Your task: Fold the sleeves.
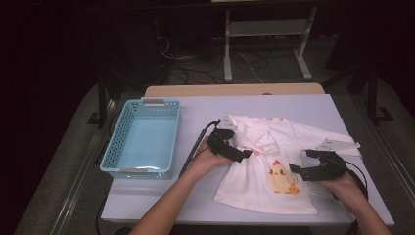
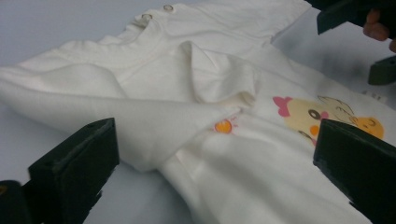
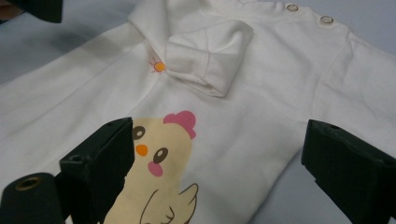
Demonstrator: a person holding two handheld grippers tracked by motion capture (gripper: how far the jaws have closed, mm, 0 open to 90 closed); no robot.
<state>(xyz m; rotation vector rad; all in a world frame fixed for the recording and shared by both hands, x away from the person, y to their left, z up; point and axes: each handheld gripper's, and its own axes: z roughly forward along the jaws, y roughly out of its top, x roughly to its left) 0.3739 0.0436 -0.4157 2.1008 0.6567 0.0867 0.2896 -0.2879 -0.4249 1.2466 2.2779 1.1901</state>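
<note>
A soft white shirt with a yellow chick lies flat on the counter. The blue holey basket holds nothing. Left claw and right claw gape wide, holding nothing.

L claw: black, blocky jaws, black cable | R claw: black, grey plate | forearms bare

The little shirt is made of soft, matt white cloth, with a flat printed chick and shiny metal snaps. The basket is made of smooth blue plastic. Matt black plastic is seen on each claw. The counter is smooth and pale.
</note>
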